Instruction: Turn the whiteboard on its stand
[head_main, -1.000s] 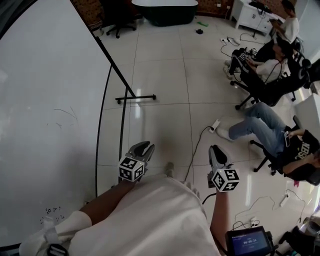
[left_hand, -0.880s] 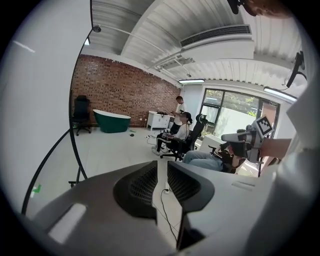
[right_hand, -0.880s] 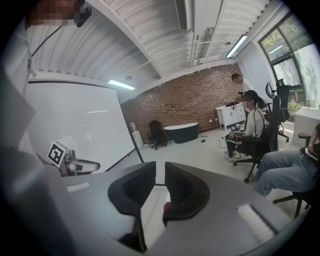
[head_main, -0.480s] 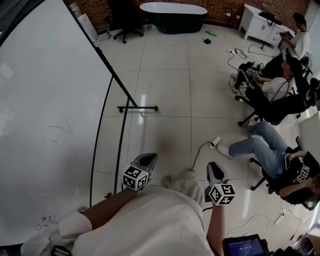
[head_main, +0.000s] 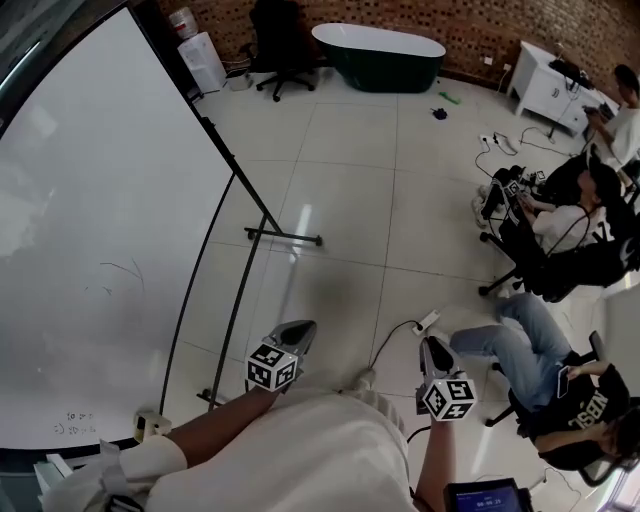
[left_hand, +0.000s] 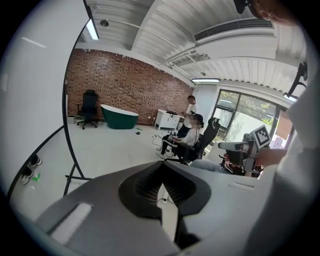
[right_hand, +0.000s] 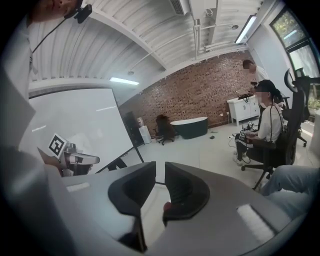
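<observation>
The whiteboard stands at the left on its stand, untouched. The left gripper is closed and empty, the right gripper narrowly parted. Next, probably reach for the board's edge.

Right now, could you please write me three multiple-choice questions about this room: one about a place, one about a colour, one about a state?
1. On which side of the head view does the whiteboard stand?
A. right
B. left
C. top middle

2. What colour is the bathtub?
A. dark green
B. red
C. yellow

3. How is the left tool?
A. wide open
B. shut on a pen
C. shut and empty

Answers:
1 B, its white face fills the left side.
2 A, the tub at the far end is dark green.
3 C, its jaws meet with nothing between them.
</observation>
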